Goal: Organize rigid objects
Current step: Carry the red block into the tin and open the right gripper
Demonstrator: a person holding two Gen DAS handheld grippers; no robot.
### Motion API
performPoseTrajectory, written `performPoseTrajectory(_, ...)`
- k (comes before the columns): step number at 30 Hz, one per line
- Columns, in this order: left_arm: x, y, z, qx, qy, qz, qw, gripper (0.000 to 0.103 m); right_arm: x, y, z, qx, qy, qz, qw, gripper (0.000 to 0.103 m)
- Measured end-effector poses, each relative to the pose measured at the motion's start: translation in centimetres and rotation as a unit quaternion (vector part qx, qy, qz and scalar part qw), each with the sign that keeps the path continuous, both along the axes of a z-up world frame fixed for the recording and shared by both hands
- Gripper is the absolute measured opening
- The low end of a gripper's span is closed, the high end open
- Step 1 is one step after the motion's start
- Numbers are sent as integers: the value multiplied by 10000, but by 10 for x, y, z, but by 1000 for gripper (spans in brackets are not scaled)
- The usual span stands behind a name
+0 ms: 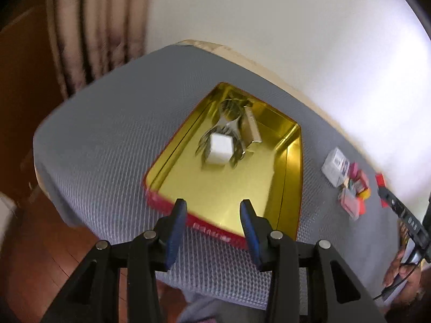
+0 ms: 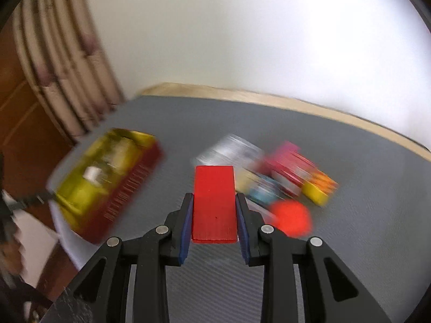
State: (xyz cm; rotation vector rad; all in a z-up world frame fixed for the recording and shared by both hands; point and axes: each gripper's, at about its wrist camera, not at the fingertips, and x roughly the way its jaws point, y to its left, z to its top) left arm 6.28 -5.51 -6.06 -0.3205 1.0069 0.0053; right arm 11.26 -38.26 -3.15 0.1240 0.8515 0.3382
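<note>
Much of the right wrist view is smeared by motion blur: the gold tin [image 2: 107, 180] with its red side shows only as a streaked shape, and the pile of small coloured pieces [image 2: 293, 177] to the right of the tin cannot be told apart, beyond a blurred round red blob [image 2: 291, 216] at its near edge. Sharp in that view is the right claw [image 2: 214, 215], clamped on a red block [image 2: 214, 204] that stands up between its blue pads. The left wrist view shows what the other cannot: inside the tin [image 1: 292, 177], toward its far end, a white cube [image 1: 219, 149] rests on a heap of metal clips [image 1: 231, 123], with a flat metal piece [image 1: 252, 125] just beside them. The left claw [image 1: 212, 212] stands apart and holds nothing, over the tin's near rim. To the tin's right on the grey-matted bench [image 1: 113, 134] lies the pile [image 1: 347, 185], and beyond it the red block [image 1: 380, 179] and right claw appear partly cut off at the frame edge.
</note>
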Motion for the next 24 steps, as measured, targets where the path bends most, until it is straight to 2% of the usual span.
performPoseTrajectory(3,-9,5,-7,152,-64,296,9994,42,25,44,11,395,65,371,9985,27)
performPoseTrajectory(6,-10,14,-12,-62,27,291,9996,42,55,89,11,639,205,688,9954,27)
performPoseTrajectory(9,-9,17,-12,158,189,265,9993,43,82,128,2,617,350,834,9940,27)
performPoseTrajectory(12,-12,20,-11,488,61,496,9976,43,103,156,-11,571,517,882,9931,27)
performPoseTrajectory(17,-16,20,-2,835,-239,615,9943,43,130,183,-34,453,747,871,9924,27)
performPoseTrajectory(21,-17,25,-1,755,-235,644,9948,43,139,187,-46,221,842,781,9931,27)
performPoseTrajectory(24,-14,31,-2,634,-185,688,9954,43,145,191,-56,226,925,710,9929,27)
